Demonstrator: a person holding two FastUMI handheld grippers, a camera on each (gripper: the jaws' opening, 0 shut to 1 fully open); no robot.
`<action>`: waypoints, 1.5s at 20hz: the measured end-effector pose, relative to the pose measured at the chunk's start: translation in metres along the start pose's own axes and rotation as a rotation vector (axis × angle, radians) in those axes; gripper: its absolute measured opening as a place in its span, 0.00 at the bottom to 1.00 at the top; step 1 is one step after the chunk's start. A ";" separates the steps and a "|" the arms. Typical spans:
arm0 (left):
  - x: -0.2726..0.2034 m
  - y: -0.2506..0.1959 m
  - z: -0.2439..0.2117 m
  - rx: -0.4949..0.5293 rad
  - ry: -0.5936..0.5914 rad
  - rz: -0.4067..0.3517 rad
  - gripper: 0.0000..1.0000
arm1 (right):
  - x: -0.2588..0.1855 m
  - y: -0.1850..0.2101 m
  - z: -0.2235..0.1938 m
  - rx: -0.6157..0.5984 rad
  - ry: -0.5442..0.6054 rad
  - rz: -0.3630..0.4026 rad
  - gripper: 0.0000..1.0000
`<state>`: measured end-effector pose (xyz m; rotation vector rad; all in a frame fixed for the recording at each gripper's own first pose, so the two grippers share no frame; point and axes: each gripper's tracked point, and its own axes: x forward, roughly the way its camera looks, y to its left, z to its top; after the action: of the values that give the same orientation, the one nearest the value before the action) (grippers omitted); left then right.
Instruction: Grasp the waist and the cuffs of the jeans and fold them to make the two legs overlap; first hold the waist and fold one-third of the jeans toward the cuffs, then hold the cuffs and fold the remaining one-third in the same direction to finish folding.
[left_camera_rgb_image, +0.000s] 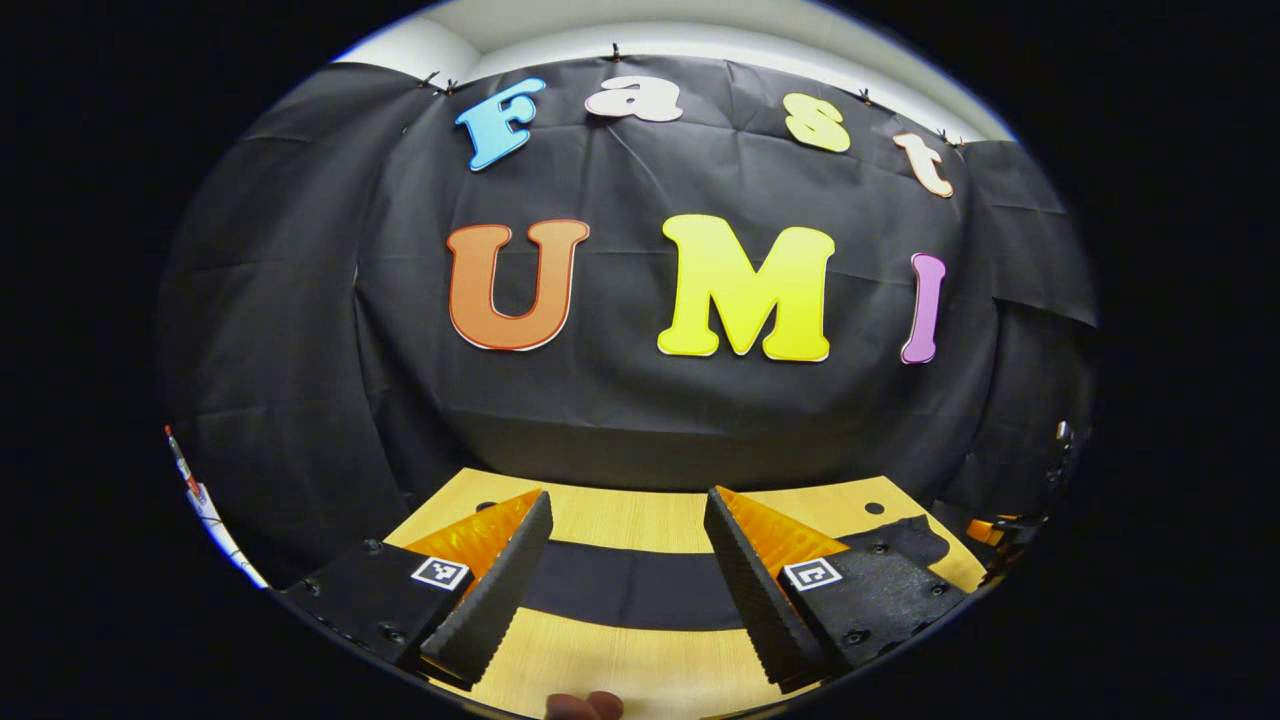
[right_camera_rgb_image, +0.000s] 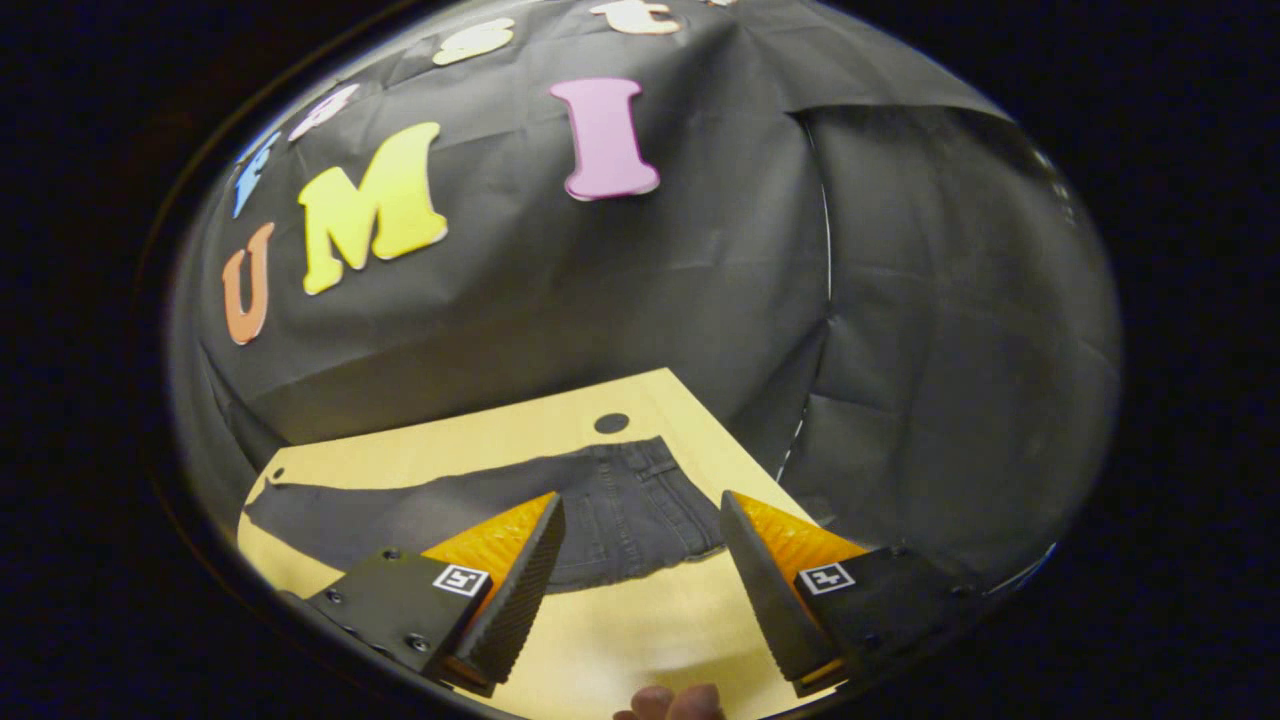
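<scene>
Both claws, left claw (left_camera_rgb_image: 628, 590) and right claw (right_camera_rgb_image: 640, 590), spread wide, empty | dark denim jeans (right_camera_rgb_image: 620, 505) flat ahead on pale wooden desk (right_camera_rgb_image: 640, 630) | risk: a shallow pinch takes one waist layer, so the legs misalign

Even, soft overhead light brightens the wooden table (left_camera_rgb_image: 640, 520) — no harsh glare, only faint shadows. Above it, the fisheye bends everything toward the edges; the right gripper view looks dimmer, slightly blurred.
</scene>
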<state>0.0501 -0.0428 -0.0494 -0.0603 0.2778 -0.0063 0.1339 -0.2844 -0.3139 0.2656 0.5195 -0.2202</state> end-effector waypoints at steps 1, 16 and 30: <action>0.000 -0.001 -0.003 0.003 0.009 0.005 0.98 | 0.023 -0.014 -0.011 0.014 0.031 -0.014 0.96; -0.003 0.012 -0.021 -0.044 0.065 0.100 0.98 | 0.104 -0.019 -0.068 0.044 0.234 0.062 0.44; -0.031 0.070 -0.026 -0.066 0.012 0.164 0.98 | 0.011 0.055 0.036 -0.050 0.161 0.128 0.06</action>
<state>0.0134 0.0258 -0.0702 -0.1028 0.2946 0.1658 0.1745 -0.2449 -0.2789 0.2682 0.6640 -0.0614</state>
